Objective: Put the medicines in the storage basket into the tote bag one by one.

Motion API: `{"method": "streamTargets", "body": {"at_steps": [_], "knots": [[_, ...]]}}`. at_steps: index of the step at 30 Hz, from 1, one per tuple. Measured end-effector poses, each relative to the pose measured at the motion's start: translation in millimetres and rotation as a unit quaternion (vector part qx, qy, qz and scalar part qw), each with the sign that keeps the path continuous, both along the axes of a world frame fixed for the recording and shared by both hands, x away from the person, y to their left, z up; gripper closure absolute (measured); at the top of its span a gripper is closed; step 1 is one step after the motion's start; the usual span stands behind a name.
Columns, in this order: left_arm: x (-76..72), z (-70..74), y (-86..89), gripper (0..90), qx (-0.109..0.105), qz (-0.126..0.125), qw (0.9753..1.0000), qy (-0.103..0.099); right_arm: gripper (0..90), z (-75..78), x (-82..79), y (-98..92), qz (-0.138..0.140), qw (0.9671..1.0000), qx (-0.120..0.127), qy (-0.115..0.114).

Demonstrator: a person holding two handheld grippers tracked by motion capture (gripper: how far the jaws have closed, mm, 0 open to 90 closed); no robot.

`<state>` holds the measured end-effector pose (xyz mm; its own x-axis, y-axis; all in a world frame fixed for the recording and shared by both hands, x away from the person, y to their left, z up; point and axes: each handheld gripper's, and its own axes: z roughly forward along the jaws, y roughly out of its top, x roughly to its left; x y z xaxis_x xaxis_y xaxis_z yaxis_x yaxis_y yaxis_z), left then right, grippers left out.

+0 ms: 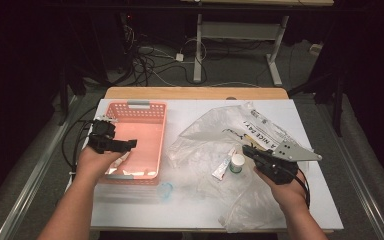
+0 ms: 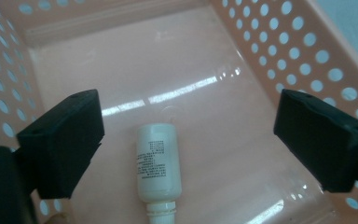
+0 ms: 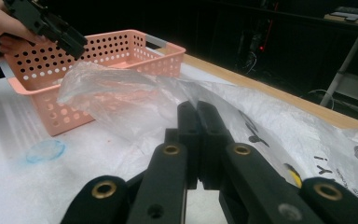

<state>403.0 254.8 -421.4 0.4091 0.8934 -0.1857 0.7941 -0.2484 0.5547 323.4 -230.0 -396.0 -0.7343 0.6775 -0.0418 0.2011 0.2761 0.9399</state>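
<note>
A pink perforated basket (image 1: 163, 131) stands at the table's left. My left gripper (image 1: 128, 148) hangs open over its near end, jaws wide apart (image 2: 186, 140). Below them a small white bottle (image 2: 156, 163) lies flat on the basket floor (image 2: 135, 60), touching neither jaw. At the right, my right gripper (image 1: 245, 149) is shut (image 3: 198, 109), its tips at a raised fold of a crumpled clear plastic bag (image 1: 205, 135) (image 3: 135, 98), which it appears to pinch. A small tube (image 1: 223, 166) and a white-capped jar (image 1: 237, 162) lie in the bag just left of those tips.
A clear bluish disc (image 1: 165, 190) (image 3: 45, 150) lies on the white tabletop (image 1: 130, 205) just in front of the basket. The basket (image 3: 121, 51) and left gripper (image 3: 70, 42) appear far off in the right gripper view. Table legs and cables lie on the floor behind.
</note>
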Motion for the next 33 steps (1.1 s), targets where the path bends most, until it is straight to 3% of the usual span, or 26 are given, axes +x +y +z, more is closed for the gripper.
{"method": "streamTargets", "body": {"at_steps": [3, 7, 14, 26, 33], "knots": [[5.2, -3.0, -3.8, 15.7, 0.015, -0.008, 0.9998, 0.014, 90.0, 0.0, -0.2, 1.1, 0.001, 1.0000, 0.000, -0.001], [13.3, -8.9, -7.9, 22.1, 0.035, -0.018, 0.9980, 0.050, 90.0, 0.1, -0.5, 2.0, 0.002, 1.0000, -0.002, 0.000], [24.0, -17.3, -10.1, 32.0, 0.053, -0.012, 0.9922, 0.113, 90.0, -0.2, -0.6, 2.1, 0.003, 1.0000, -0.001, 0.000], [32.0, -26.5, -8.3, 47.2, 0.072, 0.005, 0.9840, 0.163, 90.0, -1.1, -0.6, 3.3, 0.004, 1.0000, -0.002, 0.001], [35.2, -34.6, -13.8, 55.0, 0.084, -0.010, 0.9800, 0.180, 90.0, -1.7, -0.5, 3.4, 0.004, 1.0000, -0.003, 0.002]]}}
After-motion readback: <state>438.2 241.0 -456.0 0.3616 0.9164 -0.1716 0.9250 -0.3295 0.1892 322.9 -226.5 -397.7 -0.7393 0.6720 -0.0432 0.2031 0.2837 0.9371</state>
